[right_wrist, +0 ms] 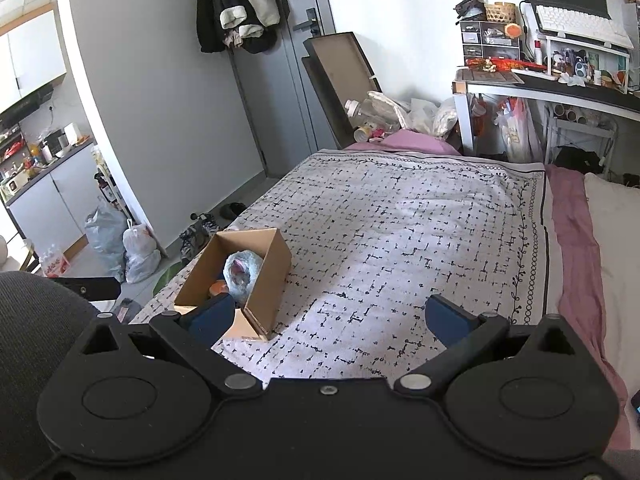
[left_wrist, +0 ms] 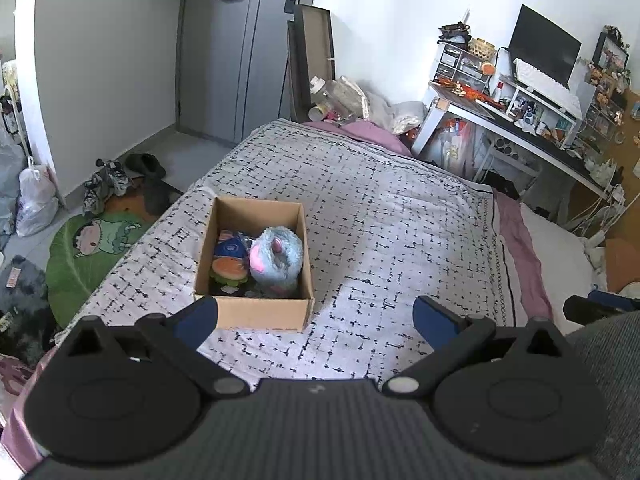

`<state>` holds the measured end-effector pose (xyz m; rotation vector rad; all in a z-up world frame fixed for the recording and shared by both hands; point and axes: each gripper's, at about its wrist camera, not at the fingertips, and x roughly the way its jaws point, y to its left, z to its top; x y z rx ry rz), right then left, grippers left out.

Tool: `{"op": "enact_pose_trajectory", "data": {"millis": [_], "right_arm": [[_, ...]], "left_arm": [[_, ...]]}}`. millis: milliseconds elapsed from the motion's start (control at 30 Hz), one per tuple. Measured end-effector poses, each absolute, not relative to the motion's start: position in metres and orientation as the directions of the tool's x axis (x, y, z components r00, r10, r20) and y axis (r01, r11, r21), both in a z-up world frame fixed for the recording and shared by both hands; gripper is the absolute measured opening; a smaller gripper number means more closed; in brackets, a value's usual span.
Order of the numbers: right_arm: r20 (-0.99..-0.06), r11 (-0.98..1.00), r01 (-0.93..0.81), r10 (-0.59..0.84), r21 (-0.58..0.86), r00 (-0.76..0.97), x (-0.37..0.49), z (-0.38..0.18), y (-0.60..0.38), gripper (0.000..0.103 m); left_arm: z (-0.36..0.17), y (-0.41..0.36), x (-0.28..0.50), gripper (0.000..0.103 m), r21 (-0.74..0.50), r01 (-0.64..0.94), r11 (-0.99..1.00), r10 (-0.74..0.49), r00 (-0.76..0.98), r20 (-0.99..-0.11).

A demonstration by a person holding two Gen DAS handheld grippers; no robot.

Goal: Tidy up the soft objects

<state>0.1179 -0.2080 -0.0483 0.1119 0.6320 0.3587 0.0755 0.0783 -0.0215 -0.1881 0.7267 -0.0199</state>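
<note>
An open cardboard box [left_wrist: 256, 311] stands on the patterned bedspread [left_wrist: 380, 220] near the bed's left edge. Inside it lie a fluffy blue-and-pink plush [left_wrist: 278, 258], a burger-shaped plush [left_wrist: 229, 269] and a dark blue soft item [left_wrist: 231, 249]. My left gripper [left_wrist: 316, 316] is open and empty, held above the bed just in front of the box. My right gripper [right_wrist: 328, 316] is open and empty, with the box [right_wrist: 268, 284] by its left finger; the blue plush [right_wrist: 241, 274] shows inside.
A desk [left_wrist: 500, 120] with monitor and clutter stands at the far right. A pink sheet [right_wrist: 576, 240] and a pillow [right_wrist: 616, 232] lie at the bed's right. Shoes [left_wrist: 106, 184], bags [left_wrist: 36, 200] and a green rug [left_wrist: 92, 248] lie on the floor to the left. Cardboard [right_wrist: 340, 76] leans by the door.
</note>
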Motion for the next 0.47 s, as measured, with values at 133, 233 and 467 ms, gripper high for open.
{"op": "enact_pose_trajectory", "data": {"millis": [133,233,467], "right_arm": [[-0.563,0.934,-0.283,0.356,0.216,0.746,0.119,-0.049,-0.207,0.103],[-0.566,0.932,-0.284,0.361,0.223,0.741,0.120,-0.050,-0.207,0.103],[-0.565,0.928,-0.295,0.372,0.227,0.736,0.125,-0.051,-0.205,0.103]], "left_arm": [[-0.022,0.081,0.076,0.103,-0.184,-0.036,0.982,-0.095,0.752,-0.652],[-0.023,0.082,0.080,0.103,-0.196,-0.020,0.980,-0.115,0.749,-0.652],[-0.024,0.080,0.092,0.103,-0.164,0.028,0.986,-0.129,0.749,-0.650]]}}
